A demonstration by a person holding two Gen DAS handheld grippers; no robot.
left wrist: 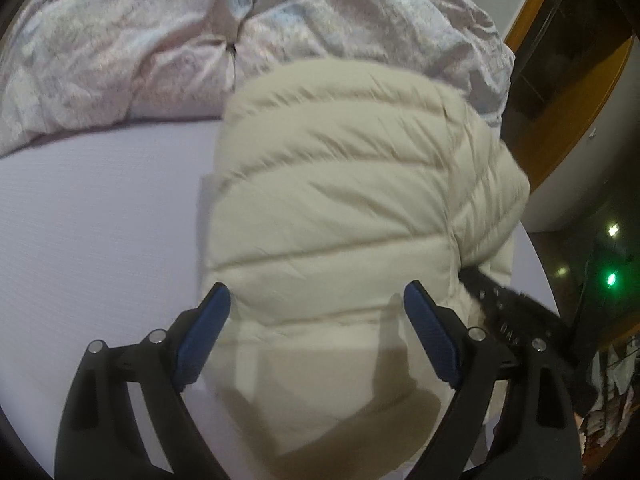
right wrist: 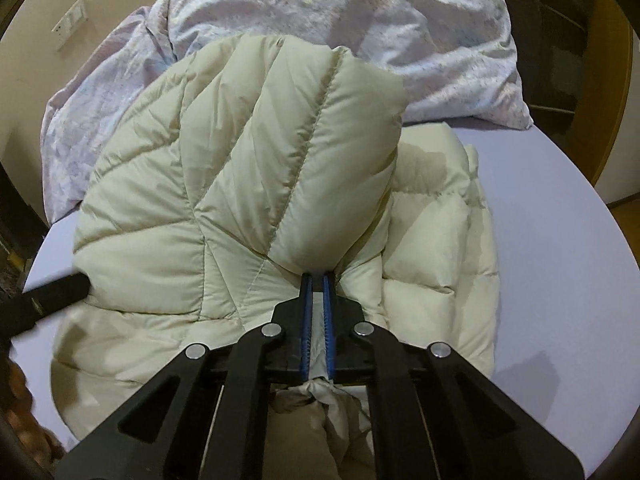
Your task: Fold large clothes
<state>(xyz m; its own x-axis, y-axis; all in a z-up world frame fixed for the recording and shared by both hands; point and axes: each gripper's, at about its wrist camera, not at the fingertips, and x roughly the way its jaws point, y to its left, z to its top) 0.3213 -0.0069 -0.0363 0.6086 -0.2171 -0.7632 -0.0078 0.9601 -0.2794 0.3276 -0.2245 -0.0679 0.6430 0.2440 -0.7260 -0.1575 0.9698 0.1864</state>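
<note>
Cream puffer jacket (right wrist: 224,184) on the bed (right wrist: 560,280)
Right tongs (right wrist: 318,280) pinch a jacket fold; left tongs (left wrist: 316,296) gape wide over it, duvet (left wrist: 140,40) at 12 o'clock.

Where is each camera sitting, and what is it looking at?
Left wrist: sits on the left gripper, looking down its open fingers at the cream puffer jacket on the lilac bed sheet; the right gripper's black body shows at the jacket's right edge.
Right wrist: sits on the right gripper, shut on a jacket fold; the left gripper's black finger pokes in at left.
Shared: jacket, sheet, crumpled duvet.
</note>
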